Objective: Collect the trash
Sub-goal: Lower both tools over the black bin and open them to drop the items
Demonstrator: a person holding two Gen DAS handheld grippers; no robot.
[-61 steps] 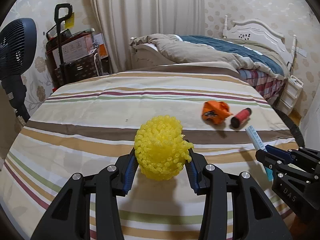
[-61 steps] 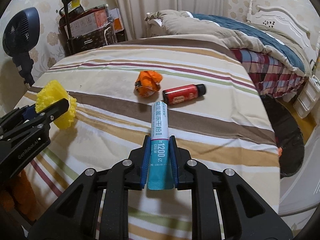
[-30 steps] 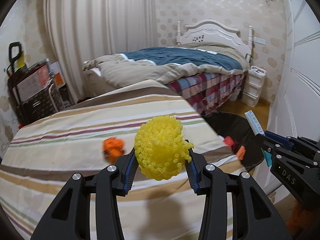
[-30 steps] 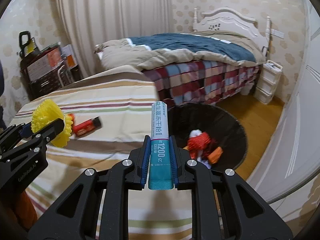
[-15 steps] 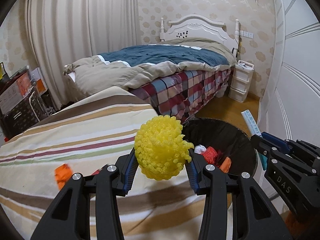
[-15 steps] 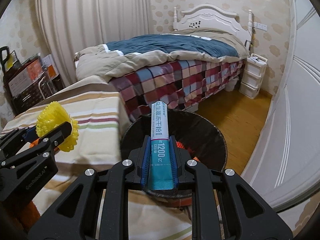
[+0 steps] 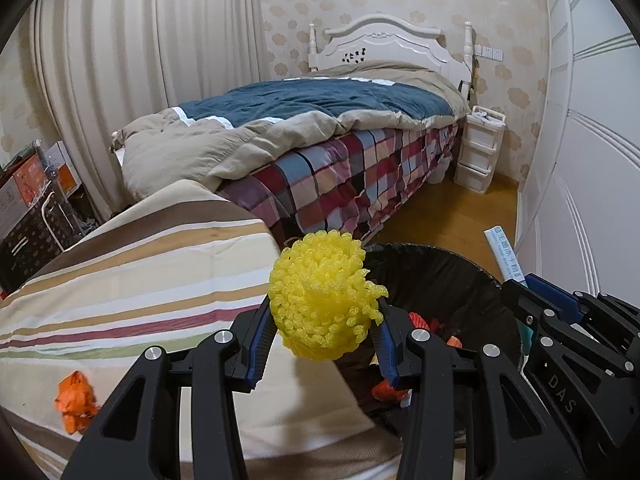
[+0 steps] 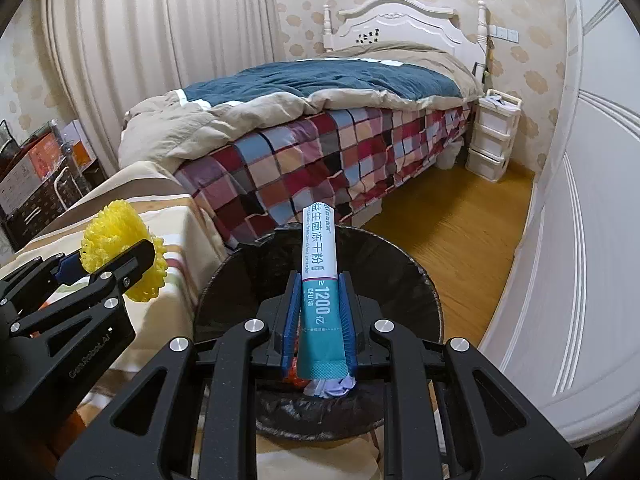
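My left gripper [image 7: 322, 320] is shut on a yellow foam net [image 7: 324, 300] and holds it over the table's right edge, beside the near-left rim of a black-lined trash bin [image 7: 436, 268]. My right gripper [image 8: 320, 304] is shut on a white and teal sachet [image 8: 320, 280] and holds it above the bin [image 8: 416, 280]. Several pieces of red, orange and white trash lie in the bin. An orange wrapper [image 7: 76, 400] lies on the striped tablecloth [image 7: 140, 280]. The left gripper with the yellow net [image 8: 120, 244] also shows in the right wrist view.
A bed [image 8: 320, 120] with a plaid sheet and blue quilt stands behind the bin. White drawers [image 8: 494, 136] stand by the headboard. A white wardrobe door [image 8: 580, 240] is on the right. Boxes and a rack [image 7: 32, 200] stand at the far left. Wooden floor [image 8: 452, 220] lies between.
Both grippers have swung right from over the table to the bin, each still holding its item. The bin is now directly below the right gripper and closer to the left one.
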